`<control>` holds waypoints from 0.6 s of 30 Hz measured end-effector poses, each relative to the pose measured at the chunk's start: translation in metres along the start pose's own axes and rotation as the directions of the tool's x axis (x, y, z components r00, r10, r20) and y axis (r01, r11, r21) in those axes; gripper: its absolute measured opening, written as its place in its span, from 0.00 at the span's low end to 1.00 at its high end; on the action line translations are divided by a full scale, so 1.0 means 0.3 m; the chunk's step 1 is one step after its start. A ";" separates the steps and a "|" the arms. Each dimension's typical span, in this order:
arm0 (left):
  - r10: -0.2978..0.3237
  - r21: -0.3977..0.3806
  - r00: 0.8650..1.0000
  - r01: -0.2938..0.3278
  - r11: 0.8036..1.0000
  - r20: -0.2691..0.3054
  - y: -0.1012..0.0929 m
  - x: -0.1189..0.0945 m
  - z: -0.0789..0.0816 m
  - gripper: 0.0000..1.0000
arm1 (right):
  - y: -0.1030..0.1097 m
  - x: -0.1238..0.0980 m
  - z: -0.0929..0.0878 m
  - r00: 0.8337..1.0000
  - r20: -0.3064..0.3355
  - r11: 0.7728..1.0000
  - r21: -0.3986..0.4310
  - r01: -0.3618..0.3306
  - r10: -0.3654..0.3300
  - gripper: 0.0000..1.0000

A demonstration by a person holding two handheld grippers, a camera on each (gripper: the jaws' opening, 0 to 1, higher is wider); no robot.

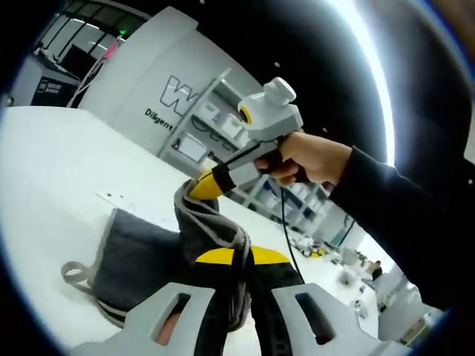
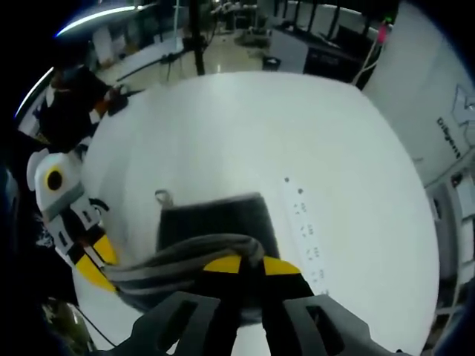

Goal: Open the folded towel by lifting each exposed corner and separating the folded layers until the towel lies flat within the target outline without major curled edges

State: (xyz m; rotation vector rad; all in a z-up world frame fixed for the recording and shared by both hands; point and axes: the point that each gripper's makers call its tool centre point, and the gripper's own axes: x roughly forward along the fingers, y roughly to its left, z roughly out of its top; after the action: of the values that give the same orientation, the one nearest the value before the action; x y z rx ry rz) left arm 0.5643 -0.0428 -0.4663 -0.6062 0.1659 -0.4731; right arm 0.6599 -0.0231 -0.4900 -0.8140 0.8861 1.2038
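Observation:
A dark grey towel [image 1: 137, 259] with a pale hem lies partly folded on the white table [image 1: 59, 170]. In the left gripper view, my left gripper [image 1: 241, 256] is shut on a raised fold of the towel. My right gripper [image 1: 205, 185], held by a hand in a dark sleeve, pinches the towel's lifted corner just beyond it. In the right gripper view, my right gripper [image 2: 251, 265] is shut on the bunched hem of the towel [image 2: 215, 219]. My left gripper [image 2: 100, 259] grips the same hem further left. A hanging loop [image 2: 162, 196] sticks out at the towel's far corner.
A white strip with small marks [image 2: 304, 230] lies on the table beside the towel, also in the left gripper view as the strip [image 1: 126, 202]. Shelving [image 1: 215, 126] and a lettered wall stand beyond the table. A stand pole [image 2: 197, 33] rises past the far edge.

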 end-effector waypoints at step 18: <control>-0.020 0.024 1.000 0.020 1.000 -0.005 -0.057 -0.010 -0.010 0.04 | 0.001 -0.024 -0.030 1.000 0.015 1.000 0.011 0.017 -0.017 0.03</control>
State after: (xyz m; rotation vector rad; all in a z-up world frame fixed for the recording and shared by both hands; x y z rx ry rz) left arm 0.5543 -0.0552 -0.4587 -0.5840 0.1588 -0.4954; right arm 0.6576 -0.0341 -0.4873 -0.8017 0.8711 1.1881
